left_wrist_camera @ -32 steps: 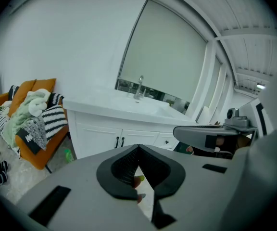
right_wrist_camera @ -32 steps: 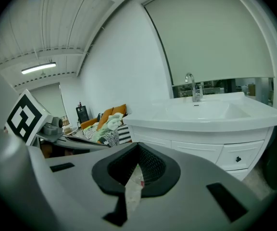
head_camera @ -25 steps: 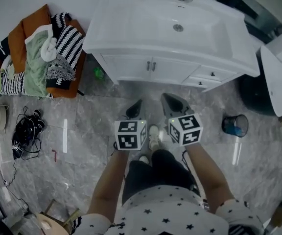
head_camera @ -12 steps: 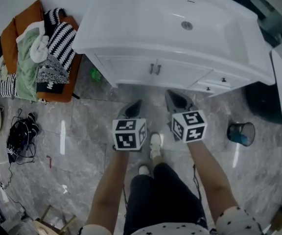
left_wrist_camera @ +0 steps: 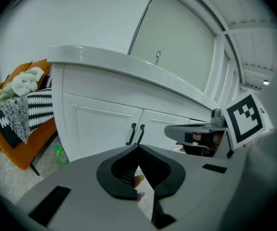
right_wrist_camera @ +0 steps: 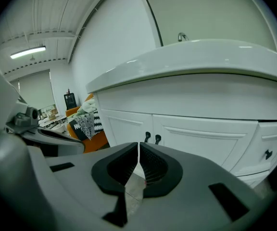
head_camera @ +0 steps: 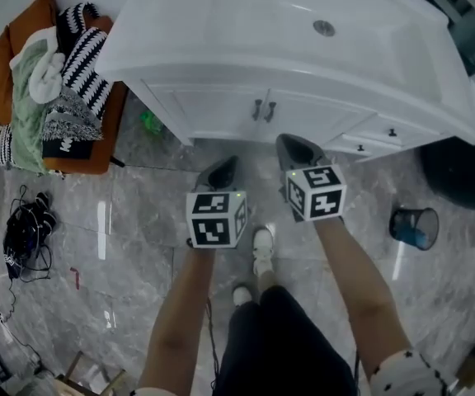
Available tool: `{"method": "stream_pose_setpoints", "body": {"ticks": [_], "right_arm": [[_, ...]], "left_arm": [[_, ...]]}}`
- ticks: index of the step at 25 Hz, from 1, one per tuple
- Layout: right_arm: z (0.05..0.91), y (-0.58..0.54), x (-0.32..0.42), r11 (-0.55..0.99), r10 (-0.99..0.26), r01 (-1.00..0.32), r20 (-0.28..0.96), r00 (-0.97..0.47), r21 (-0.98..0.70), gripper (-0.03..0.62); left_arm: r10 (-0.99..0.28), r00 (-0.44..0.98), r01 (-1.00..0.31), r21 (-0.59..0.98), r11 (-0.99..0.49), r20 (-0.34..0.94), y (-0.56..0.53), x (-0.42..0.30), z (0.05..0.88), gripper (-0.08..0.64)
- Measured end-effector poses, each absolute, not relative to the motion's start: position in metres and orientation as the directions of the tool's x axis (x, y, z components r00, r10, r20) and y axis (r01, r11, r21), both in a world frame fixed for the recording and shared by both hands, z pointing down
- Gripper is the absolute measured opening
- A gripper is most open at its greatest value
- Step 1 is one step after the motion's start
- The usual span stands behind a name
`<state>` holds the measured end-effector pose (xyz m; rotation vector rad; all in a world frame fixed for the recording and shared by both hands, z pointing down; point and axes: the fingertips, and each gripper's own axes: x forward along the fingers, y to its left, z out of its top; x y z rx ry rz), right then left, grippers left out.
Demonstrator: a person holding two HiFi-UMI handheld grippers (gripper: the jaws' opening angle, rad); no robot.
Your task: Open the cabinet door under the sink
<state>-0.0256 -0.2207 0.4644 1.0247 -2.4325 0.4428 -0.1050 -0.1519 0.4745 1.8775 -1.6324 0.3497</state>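
Grey stone floor runs up to the white cabinet under the sink. The left gripper and the right gripper both have their jaws pressed together with nothing between them. Over the last second both have sunk and drawn nearer the cabinet. The two dark handles now sit just ahead of the tips, untouched, and both doors are still closed. This looks like the approach; the jaws would have to part before taking a handle.

Further out are clothes heaped on an orange chair, a green bottle and a bin. The head view cuts off the tap. The cabinet's inside is hidden, and I cannot tell which door is meant.
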Motion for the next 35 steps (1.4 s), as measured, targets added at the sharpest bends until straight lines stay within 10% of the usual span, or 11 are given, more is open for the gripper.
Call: {"method": "stream_pose_setpoints", "body": {"ticks": [35], "right_arm": [[0.568, -0.314, -0.055, 0.599, -0.615, -0.798, 0.596, -0.517, -0.074, 0.107]], "left_arm": [[-0.773, 0.155, -0.971, 0.24, -0.004, 0.615, -0.199, -0.135, 0.555, 0.005]]}}
